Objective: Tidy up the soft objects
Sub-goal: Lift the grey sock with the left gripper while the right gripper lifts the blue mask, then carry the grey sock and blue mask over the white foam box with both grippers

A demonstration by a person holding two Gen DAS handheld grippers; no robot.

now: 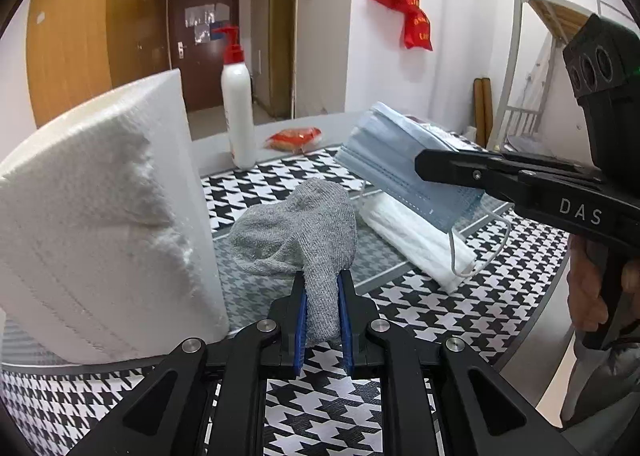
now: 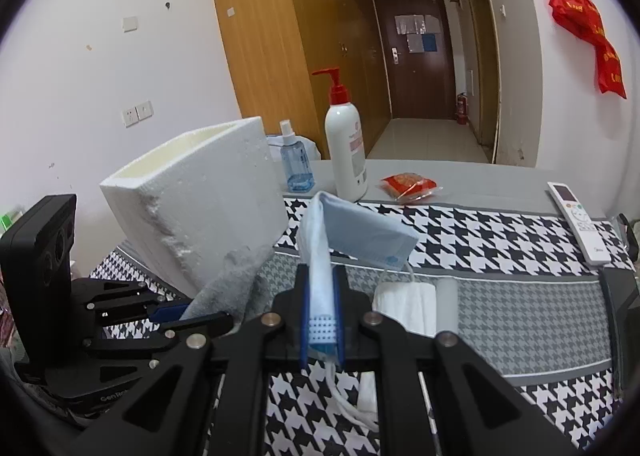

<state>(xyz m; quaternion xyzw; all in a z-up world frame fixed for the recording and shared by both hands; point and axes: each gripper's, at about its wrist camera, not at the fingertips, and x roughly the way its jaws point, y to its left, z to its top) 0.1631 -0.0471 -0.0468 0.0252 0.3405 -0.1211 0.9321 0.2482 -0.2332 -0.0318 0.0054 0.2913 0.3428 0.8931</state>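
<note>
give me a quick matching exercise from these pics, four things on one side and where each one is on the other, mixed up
Things:
1. grey sock
2. blue face mask
3. white face mask
4. pump bottle

Places:
A. lying on the houndstooth cloth, not held
B. pinched in the left gripper
C. standing upright at the far edge of the table
D. pinched in the right gripper

Pairs: 1-B, 2-D, 3-A, 4-C
</note>
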